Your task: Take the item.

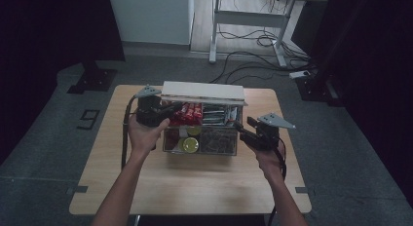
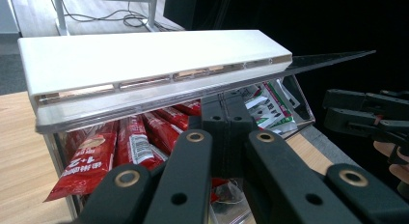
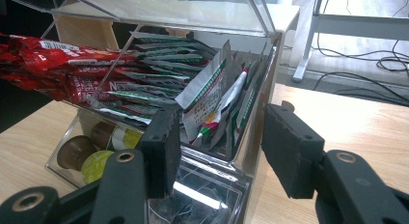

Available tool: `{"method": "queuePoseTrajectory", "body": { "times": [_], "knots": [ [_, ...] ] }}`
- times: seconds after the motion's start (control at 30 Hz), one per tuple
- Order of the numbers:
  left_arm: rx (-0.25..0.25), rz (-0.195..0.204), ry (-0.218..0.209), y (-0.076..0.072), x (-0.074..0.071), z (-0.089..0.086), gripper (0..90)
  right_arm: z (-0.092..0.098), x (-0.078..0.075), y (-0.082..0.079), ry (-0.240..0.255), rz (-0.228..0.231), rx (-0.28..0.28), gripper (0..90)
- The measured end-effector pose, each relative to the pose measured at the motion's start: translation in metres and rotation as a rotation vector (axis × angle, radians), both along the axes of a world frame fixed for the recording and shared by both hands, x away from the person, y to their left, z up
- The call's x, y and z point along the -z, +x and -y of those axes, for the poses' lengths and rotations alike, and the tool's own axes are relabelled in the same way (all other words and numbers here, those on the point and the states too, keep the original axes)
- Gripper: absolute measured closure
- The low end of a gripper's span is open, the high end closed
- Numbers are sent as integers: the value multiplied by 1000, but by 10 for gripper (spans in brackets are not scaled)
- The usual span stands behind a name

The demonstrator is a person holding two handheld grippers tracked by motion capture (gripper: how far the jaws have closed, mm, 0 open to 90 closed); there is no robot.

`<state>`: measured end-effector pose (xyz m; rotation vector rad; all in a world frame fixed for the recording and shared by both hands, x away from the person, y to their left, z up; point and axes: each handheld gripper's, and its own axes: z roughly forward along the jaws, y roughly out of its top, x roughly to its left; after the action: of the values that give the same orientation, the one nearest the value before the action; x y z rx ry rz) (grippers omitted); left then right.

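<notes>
A clear plastic organiser box (image 1: 168, 141) stands on the wooden table (image 1: 195, 187) with its white lid (image 1: 203, 93) (image 2: 144, 60) raised. Red sachets (image 1: 187, 114) (image 2: 96, 156) (image 3: 58, 64) fill its upper left section. Green-and-white sachets (image 3: 207, 93) (image 2: 270, 105) fill the upper right one. Brown and green capsules (image 1: 190, 144) (image 3: 84, 156) lie in a lower section. My left gripper (image 1: 178, 108) (image 2: 225, 113) is shut, tips just under the lid's front edge above the red sachets. My right gripper (image 1: 239, 128) (image 3: 222, 120) is open at the box's right end, one jaw on each side of the clear side wall.
A white desk frame (image 1: 248, 21) and loose cables (image 1: 263, 55) are on the floor beyond the table. A black stand base (image 1: 92, 80) sits at the back left. Bare tabletop lies in front of the box and to both sides.
</notes>
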<state>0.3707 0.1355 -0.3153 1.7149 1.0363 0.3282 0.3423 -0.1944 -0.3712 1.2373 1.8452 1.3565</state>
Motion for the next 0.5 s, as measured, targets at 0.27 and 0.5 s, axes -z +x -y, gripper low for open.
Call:
{"method": "queuePoseTrajectory", "body": {
  "times": [0.27,0.5],
  "knots": [
    [3,1,3,0,0,1,900,-3,0,3,6,0,-2,487],
    [2,1,2,0,0,1,900,-7,-1,5,2,4,-11,500]
  ]
}}
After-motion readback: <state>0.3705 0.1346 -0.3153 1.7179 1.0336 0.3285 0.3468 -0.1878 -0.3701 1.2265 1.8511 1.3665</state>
